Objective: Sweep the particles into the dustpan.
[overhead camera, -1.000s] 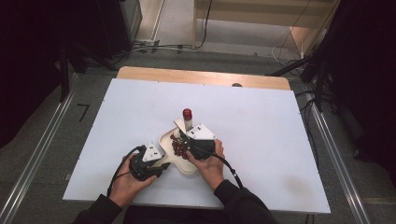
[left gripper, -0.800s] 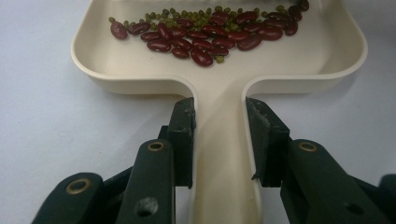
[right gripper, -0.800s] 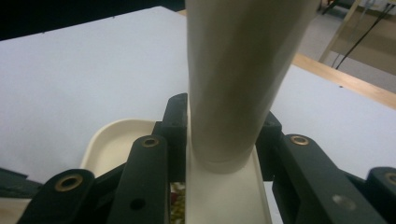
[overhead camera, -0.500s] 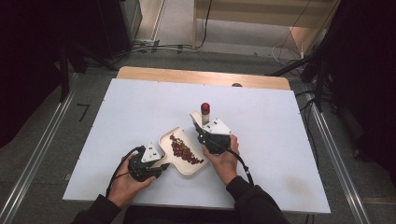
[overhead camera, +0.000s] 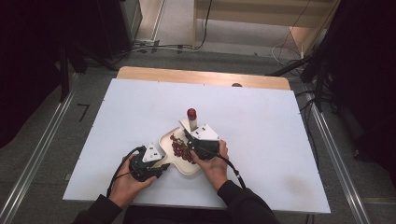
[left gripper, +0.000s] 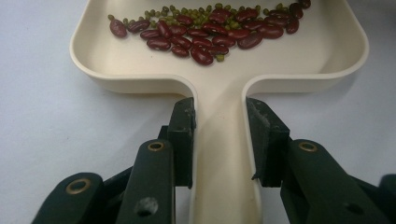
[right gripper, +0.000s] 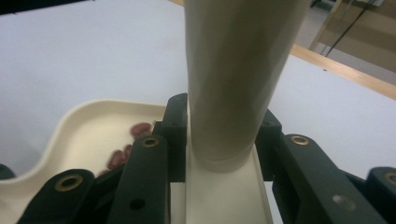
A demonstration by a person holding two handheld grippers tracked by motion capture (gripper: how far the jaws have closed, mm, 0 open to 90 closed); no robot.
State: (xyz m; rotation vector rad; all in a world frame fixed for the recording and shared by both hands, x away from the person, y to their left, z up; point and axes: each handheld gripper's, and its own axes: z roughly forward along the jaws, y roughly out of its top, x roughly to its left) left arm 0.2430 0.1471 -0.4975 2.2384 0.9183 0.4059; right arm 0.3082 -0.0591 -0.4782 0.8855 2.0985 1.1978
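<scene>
Clamping the tray handle [left gripper: 224, 154] near the table's front edge, the left gripper [overhead camera: 156, 169] steadies the bean tray [overhead camera: 194, 169] while the right gripper [overhead camera: 198, 140], closed on a cream scoop [right gripper: 233, 84], sits directly over the tray's right side.

Black left gripper [overhead camera: 161, 168] and right gripper [overhead camera: 186, 135], each topped by a grey three-cornered plate, brass rivets on jaws, trailing black cables; dark sleeves at lower frame

free: white table [overhead camera: 116, 116] left, right, far | blocked: centre, cream tray [overhead camera: 168, 139], red-capped tube [overhead camera: 192, 117]
</scene>
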